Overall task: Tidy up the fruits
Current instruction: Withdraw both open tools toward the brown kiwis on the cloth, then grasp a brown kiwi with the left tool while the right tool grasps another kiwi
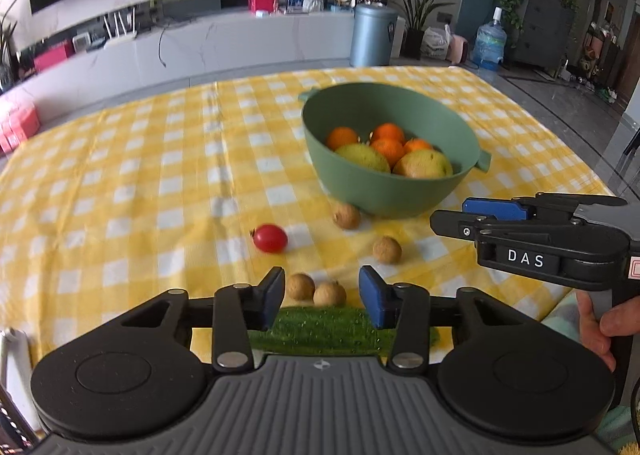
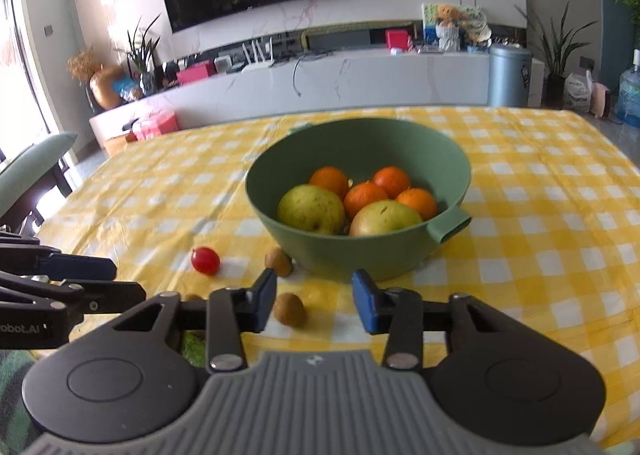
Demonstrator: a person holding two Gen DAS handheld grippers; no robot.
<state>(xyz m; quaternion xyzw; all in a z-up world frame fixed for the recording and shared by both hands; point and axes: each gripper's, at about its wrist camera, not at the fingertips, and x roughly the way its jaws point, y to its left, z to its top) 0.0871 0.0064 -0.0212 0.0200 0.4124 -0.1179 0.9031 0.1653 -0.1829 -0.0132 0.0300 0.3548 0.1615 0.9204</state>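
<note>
**A:** What fills the scene, starting with the biggest thing?

**B:** A table under a yellow-and-white checked cloth (image 1: 140, 175). On it stands a green bowl (image 2: 360, 255) with side handles. Inside are two yellow-green pears or apples (image 2: 312, 209) and four oranges (image 2: 366, 197).

**A:** So how far along is the sorting?

**B:** I judge it well begun, not finished. The large fruit is in the bowl. Loose on the cloth are a cucumber (image 1: 320, 329), a red cherry tomato (image 1: 271, 238) and four small brown longans (image 1: 302, 287), all in front of the bowl.

**A:** And the grippers?

**B:** The left gripper (image 1: 322, 295) hangs over the cucumber, jaws partly open, two longans showing in the gap but not touched. The right gripper (image 2: 314, 301) is also partly open with one longan (image 2: 289, 309) just inside its left pad; nothing is pressed. Both hold nothing.

**A:** What does each camera show that the other misses?

**B:** The left wrist view shows all four longans, most of the cucumber, and a hand (image 1: 600, 329) gripping the right tool's handle. The right wrist view shows only a sliver of cucumber and two longans clearly, a third barely peeking out, but looks deeper into the bowl and catches a green chair back at the far left.
</note>
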